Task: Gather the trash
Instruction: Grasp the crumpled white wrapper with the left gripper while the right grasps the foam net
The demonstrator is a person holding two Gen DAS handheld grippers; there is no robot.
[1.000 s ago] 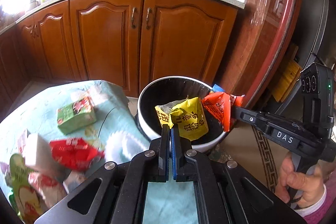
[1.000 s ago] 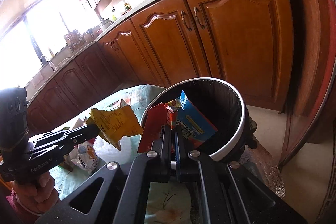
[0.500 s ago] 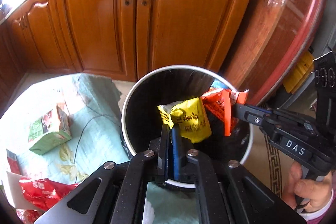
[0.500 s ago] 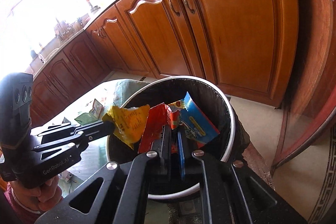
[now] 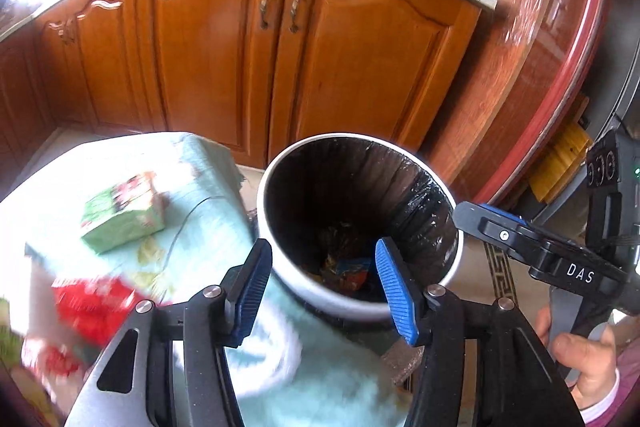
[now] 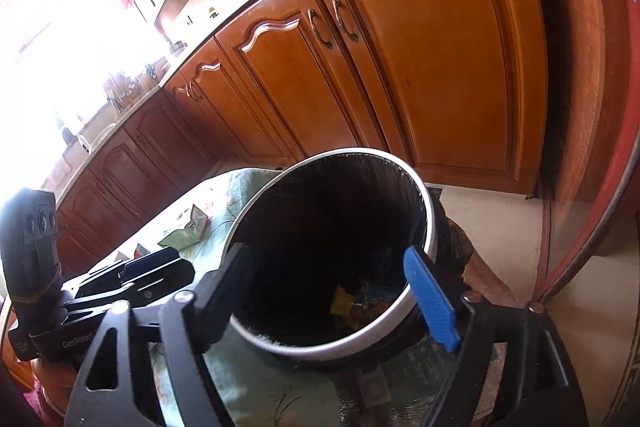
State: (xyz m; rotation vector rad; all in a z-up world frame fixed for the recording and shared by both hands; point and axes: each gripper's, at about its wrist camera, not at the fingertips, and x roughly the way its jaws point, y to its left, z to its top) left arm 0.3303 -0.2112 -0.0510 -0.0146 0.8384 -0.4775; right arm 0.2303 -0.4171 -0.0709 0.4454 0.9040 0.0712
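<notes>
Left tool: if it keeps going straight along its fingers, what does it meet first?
Probably the trash bin: the open left tool points into its mouth, so the near rim or the wrappers at the bottom come first. Depth is unclear.

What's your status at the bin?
Left gripper open, empty. Right gripper open, empty. Wrappers at the bottom of the bin; green box and red packet on the cloth. Nothing blocking.

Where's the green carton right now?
In the left wrist view, the green carton lies on the pale cloth, left of the trash bin.
</notes>
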